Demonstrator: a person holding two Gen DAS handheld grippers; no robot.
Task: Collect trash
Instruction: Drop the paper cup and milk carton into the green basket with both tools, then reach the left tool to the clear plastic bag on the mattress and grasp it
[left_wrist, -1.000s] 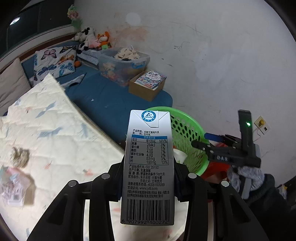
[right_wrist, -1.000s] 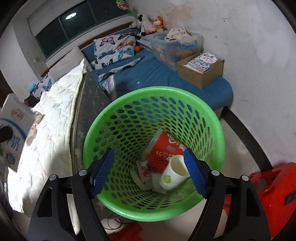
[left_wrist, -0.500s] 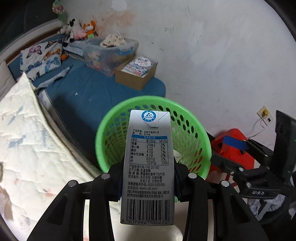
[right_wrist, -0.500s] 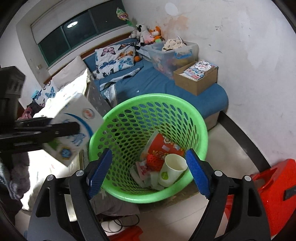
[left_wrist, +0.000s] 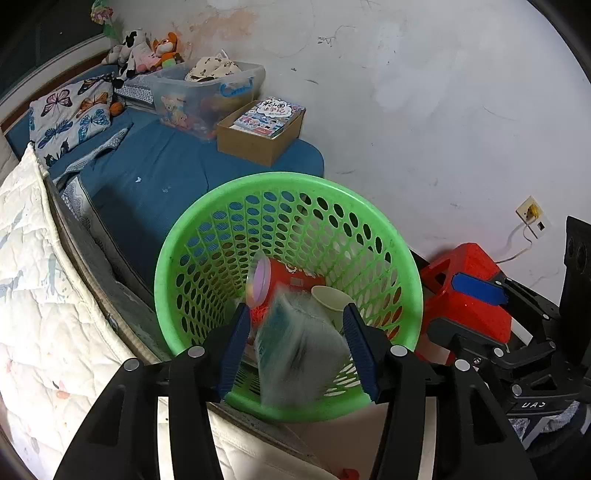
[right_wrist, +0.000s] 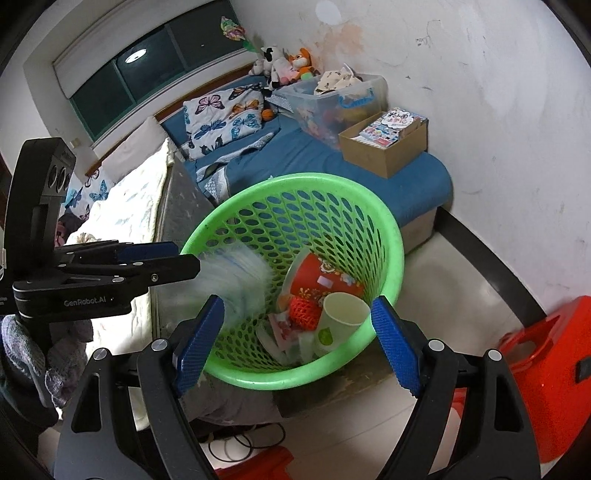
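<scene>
A green mesh basket (left_wrist: 207, 236) (right_wrist: 388, 229) stands by the bed. My left gripper (left_wrist: 297, 345) is open over its near rim. The milk carton (left_wrist: 299, 350) is a blur between the fingers, free of them and dropping into the basket; it also shows blurred in the right wrist view (right_wrist: 236, 280). Inside lie a red paper cup (right_wrist: 321, 277), a white paper cup (right_wrist: 341, 314) and scraps. My right gripper (right_wrist: 295, 347) is open and empty above the basket's front rim. The left gripper also shows in the right wrist view (right_wrist: 162, 262).
A bed with a white quilt (left_wrist: 33, 280) and blue sheet (left_wrist: 159, 177) lies left of the basket. A cardboard box (left_wrist: 262, 133) and a clear storage bin (left_wrist: 207, 92) sit on it. A red plastic stool (left_wrist: 476, 291) stands right of the basket by the white wall.
My left gripper has opened and let go of the milk carton, which now falls into the basket. Both grippers have moved closer over the basket.
</scene>
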